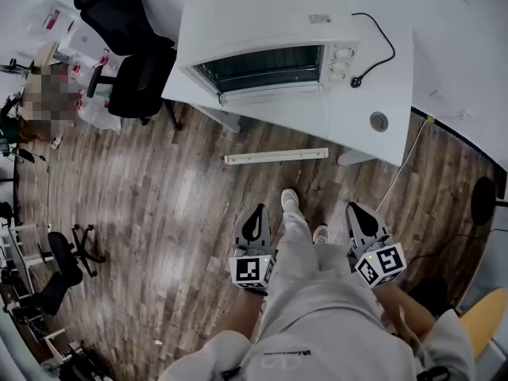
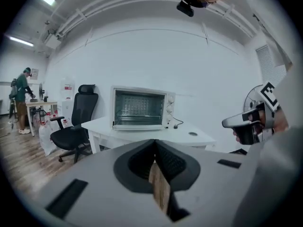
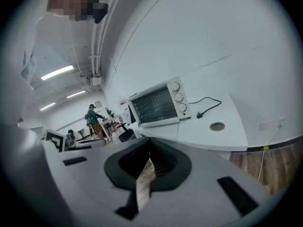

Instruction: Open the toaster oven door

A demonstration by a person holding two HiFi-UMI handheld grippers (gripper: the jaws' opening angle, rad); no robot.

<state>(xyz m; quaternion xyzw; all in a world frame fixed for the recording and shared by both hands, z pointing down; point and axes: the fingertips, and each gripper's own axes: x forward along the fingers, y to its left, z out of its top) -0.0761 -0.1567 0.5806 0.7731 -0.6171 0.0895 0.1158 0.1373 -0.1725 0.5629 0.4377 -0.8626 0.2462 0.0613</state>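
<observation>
1. Toaster oven (image 1: 266,62): white, standing on the white worktop (image 1: 373,94) near its front edge. The glass door (image 1: 262,68) is closed. Three knobs (image 1: 343,60) sit in a column at the door's right.
2. Label (image 1: 320,18) on the oven's top: a small sticker, print too small to read. No brand name is legible in any view.
3. Power cord (image 1: 381,38): black, lying loose on the worktop to the oven's right, with its plug (image 1: 356,80) resting on the surface.
4. Left gripper (image 1: 254,222): jaws clenched together with nothing between them. It is held over the wooden floor (image 1: 159,205), well apart from the oven.
5. Right gripper (image 1: 359,219): jaws likewise closed and empty, also well short of the worktop.
6. Marker cubes: each gripper carries black-and-white square patterns, with no readable text.
7. Black office chair (image 1: 131,46): stands at the worktop's left end.
</observation>
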